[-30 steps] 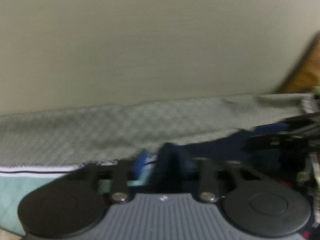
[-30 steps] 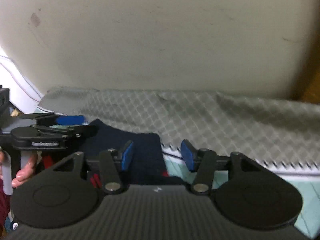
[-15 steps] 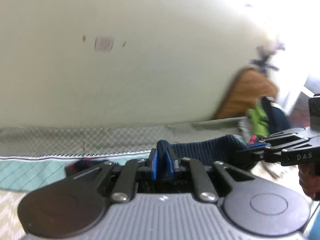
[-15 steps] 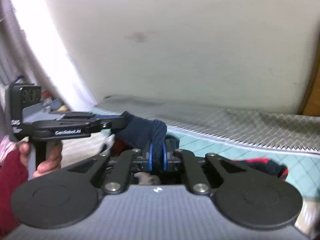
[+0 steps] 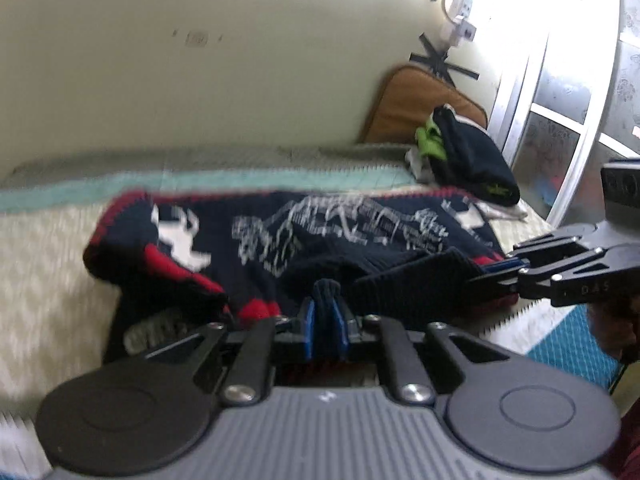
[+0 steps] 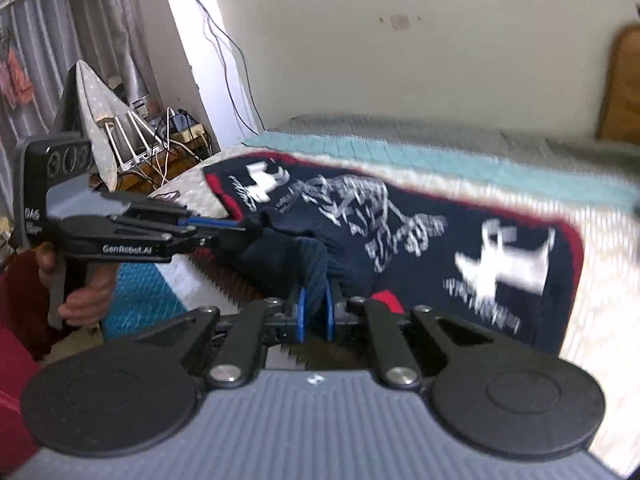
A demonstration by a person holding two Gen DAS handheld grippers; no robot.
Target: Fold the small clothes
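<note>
A small navy knit sweater (image 5: 328,232) with red trim and white figures lies spread on the bed; it also shows in the right wrist view (image 6: 420,232). My left gripper (image 5: 325,322) is shut on a fold of its ribbed navy hem. My right gripper (image 6: 314,314) is shut on the same hem further along. Each gripper shows in the other's view, the right one at the right edge (image 5: 520,272), the left one at the left (image 6: 224,228). The hem is lifted off the bed between them.
The bed cover (image 5: 48,264) is cream with a teal band. A pile of dark and green clothes (image 5: 460,160) sits at the far right by a brown cushion (image 5: 404,108). A window frame (image 5: 560,120) is on the right; an ironing board and cables (image 6: 120,120) stand to the left.
Both grippers closed on the sweater's hem, then pulled back and tilted down, so the whole sweater is in view spread on the bed.
</note>
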